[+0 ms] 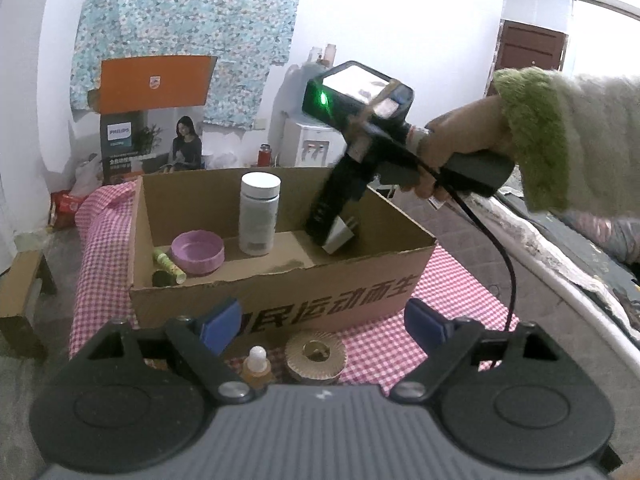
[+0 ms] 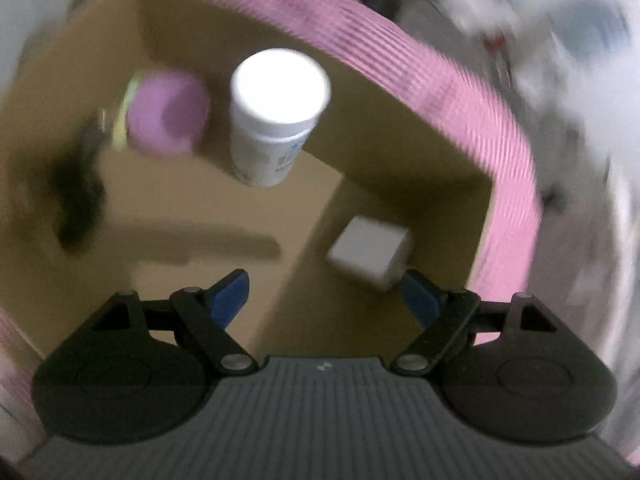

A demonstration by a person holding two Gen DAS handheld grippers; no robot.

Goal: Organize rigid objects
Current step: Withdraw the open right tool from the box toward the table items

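The white cube [image 2: 370, 255] sits low in the box [image 1: 280, 284], right of the bottle [image 1: 259, 214]; I judge it light, stiff, best pinched across flat sides. My right gripper [image 2: 326, 296] is spread, empty; left gripper [image 1: 324, 320] spread before the box

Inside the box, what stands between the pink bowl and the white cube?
The upright white bottle stands between pink bowl and white cube; both views show it.

One cardboard box [image 1: 280, 292], one white bottle [image 1: 259, 216], one pink bowl [image 1: 197, 251], one white cube [image 2: 370, 252], two grippers.
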